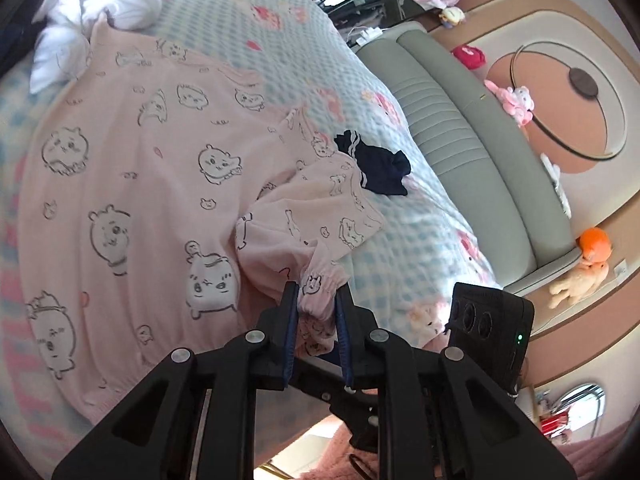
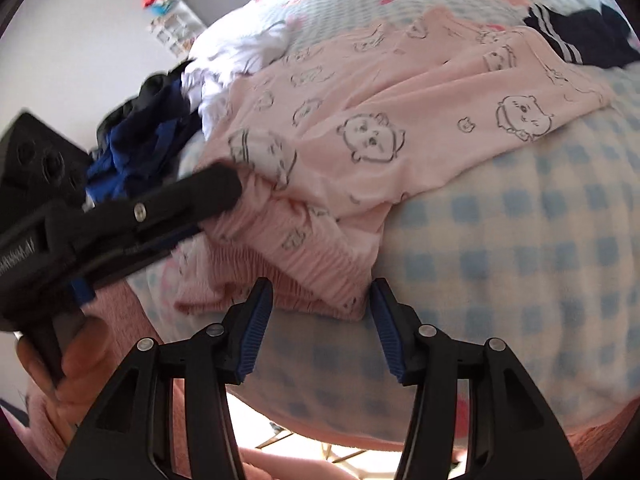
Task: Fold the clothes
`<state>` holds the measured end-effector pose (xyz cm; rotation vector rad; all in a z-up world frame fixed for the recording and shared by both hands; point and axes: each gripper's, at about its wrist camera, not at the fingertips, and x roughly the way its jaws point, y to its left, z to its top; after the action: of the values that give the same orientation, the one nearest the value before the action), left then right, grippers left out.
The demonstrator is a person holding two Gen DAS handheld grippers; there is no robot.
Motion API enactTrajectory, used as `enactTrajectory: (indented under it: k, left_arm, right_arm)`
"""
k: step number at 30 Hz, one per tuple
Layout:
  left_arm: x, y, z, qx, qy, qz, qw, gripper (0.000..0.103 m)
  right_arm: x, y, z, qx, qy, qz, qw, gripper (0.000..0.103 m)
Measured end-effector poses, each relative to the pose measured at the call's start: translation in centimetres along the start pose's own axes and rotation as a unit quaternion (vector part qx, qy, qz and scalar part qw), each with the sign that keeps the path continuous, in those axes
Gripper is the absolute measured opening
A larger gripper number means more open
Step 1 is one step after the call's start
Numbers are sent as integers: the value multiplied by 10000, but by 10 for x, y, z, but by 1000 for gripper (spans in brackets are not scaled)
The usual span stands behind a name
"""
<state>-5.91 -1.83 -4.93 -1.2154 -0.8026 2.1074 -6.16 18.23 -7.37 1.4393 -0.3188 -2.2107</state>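
Left tongs (image 1: 316,300) are clamped on the gathered elastic cuff (image 1: 320,282) of a pale pink long-sleeved garment printed with cartoon animal faces (image 1: 132,184), which lies spread flat across the blue-and-white checked bedspread (image 1: 416,240). The grip at the cuff gives control of the whole sleeve, which sits bunched and partly doubled over the body of the garment. Right tongs (image 2: 322,320) stand apart with nothing between the pads, poised just short of the ribbed pink hem (image 2: 280,276), a position suited to pinning or taking that edge. A small navy item with white stripes (image 1: 372,164) rests on the bed, touching the sleeve. A crumpled white garment (image 1: 96,0) lies beyond the pink one. How far the folding stands cannot be judged.
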Motion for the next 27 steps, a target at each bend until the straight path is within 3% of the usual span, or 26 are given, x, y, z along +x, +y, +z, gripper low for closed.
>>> enactTrajectory:
  k: [4, 7, 12, 16, 23, 27]
  left_arm:
    - [-2, -3, 0, 13, -52, -47, 10000, 19]
    - [-1, -7, -1, 5, -69, -154, 9999, 18]
    - [-2, -18, -3, 169, -144, -251, 9994, 18]
    - [3, -12, -8, 131, -83, -146, 9998, 18]
    - [5, 8, -21, -52, -6, 181, 9998, 16]
    - [5, 29, -23, -284, 192, 289, 9990, 16]
  right_arm:
    - [5, 3, 4, -3, -203, -233, 9995, 55]
    - [22, 13, 9, -214, -36, -818, 9964, 52]
    - [0, 20, 4, -517, -336, -1705, 9834, 50]
    - [-15, 6, 0, -317, -394, -1907, 9803, 53]
    - [-15, -11, -10, -231, -156, -1876, 9819, 55]
    - [-22, -6, -10, -272, -203, -1195, 9922, 55]
